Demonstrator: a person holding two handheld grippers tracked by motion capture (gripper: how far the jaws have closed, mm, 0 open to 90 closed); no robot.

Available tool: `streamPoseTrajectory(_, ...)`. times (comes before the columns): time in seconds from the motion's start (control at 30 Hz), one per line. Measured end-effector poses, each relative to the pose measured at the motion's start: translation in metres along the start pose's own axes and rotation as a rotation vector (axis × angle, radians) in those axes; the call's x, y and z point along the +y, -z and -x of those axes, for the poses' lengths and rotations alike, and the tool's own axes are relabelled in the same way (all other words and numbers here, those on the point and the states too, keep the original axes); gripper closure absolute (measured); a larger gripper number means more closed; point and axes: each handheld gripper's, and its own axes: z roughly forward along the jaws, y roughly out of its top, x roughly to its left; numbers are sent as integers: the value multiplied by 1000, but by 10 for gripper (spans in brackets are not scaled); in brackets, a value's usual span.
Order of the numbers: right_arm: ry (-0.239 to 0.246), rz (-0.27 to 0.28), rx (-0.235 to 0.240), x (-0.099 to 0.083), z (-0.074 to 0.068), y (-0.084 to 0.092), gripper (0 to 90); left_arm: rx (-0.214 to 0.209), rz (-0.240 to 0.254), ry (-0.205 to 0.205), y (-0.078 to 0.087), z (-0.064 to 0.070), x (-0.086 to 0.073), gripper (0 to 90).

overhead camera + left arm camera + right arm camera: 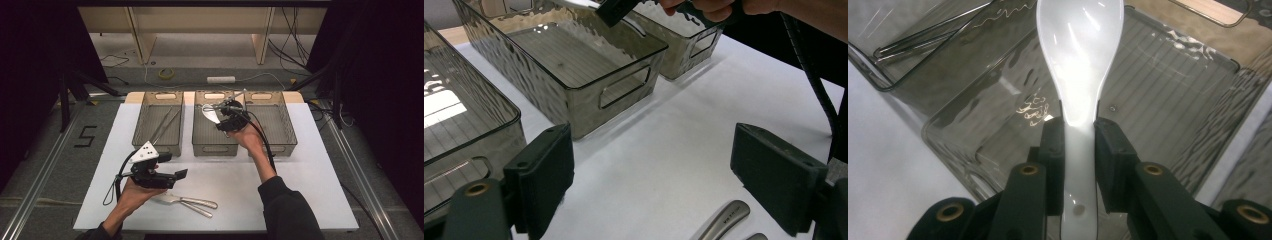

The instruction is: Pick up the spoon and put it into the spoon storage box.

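My right claw (1079, 145) grips a white spoon (1080, 55) over the middle bin (215, 131); my left claw (651, 185) is wide open, holding nothing.

Chopsticks (165, 125) lie in the left bin (176, 145); metal cutlery (192, 202) on the table (310, 180).

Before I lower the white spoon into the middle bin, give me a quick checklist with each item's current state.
1. Right gripper clamped on the white spoon: ok.
2. Spoon over the middle bin: ok.
3. Bin floor under the spoon free of other items: ok.
4. Left gripper open, apart from the bins: ok.
5. Metal utensils on the table out of the path: ok.
6. Spoon's height above the bin floor: cannot tell.
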Motion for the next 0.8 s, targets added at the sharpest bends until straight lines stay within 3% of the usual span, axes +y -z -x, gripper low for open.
streamPoseTrajectory(0.8,-24,-65,-13,-2,-6,-32,753,1,-1,0,0,1,0,173)
